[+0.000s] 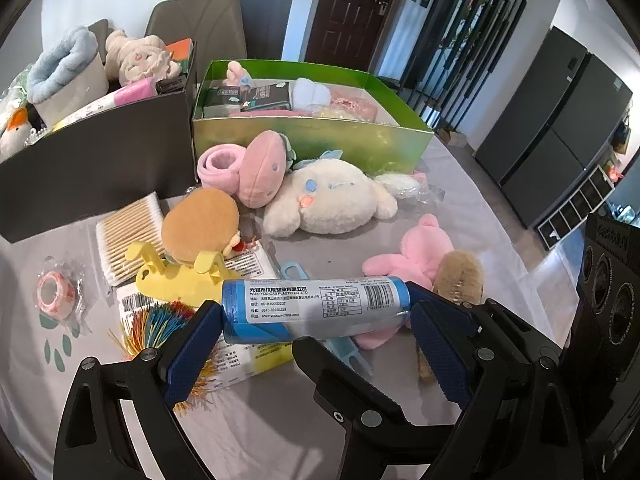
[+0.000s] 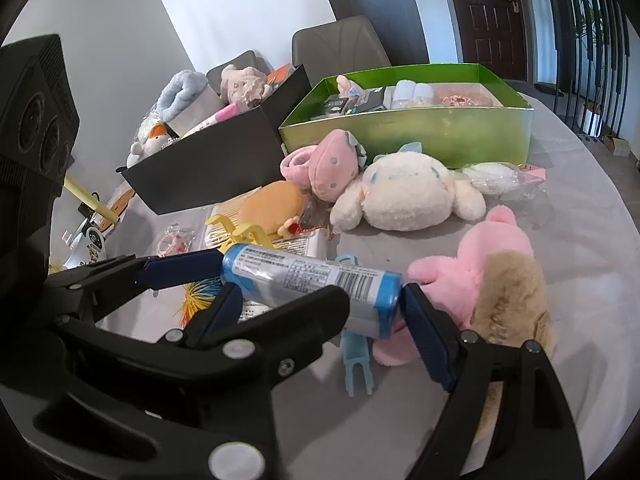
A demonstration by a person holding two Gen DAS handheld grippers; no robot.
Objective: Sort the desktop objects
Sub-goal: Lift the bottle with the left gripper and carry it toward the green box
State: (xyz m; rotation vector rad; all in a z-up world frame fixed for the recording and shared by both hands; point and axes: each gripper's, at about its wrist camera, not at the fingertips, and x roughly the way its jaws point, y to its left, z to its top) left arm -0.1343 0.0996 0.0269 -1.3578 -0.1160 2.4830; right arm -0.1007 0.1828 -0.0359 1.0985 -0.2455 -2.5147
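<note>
The desk (image 1: 280, 420) is sitting roughly half sorted. A black box (image 1: 100, 168) at ten o'clock and a green box (image 1: 320, 136) at twelve are already holding items. A white plush (image 1: 332, 200) and a pink plush (image 1: 420, 252) at three are still lying loose and crowding the way to the boxes. The roll (image 1: 316, 308) is hanging centre, lengthwise between the wide fingers of the left gripper (image 1: 314, 316) and the right gripper (image 2: 320, 296). I cannot tell which is bearing it. Swabs (image 1: 128, 232) and tape (image 1: 56, 292) are waiting at nine.
</note>
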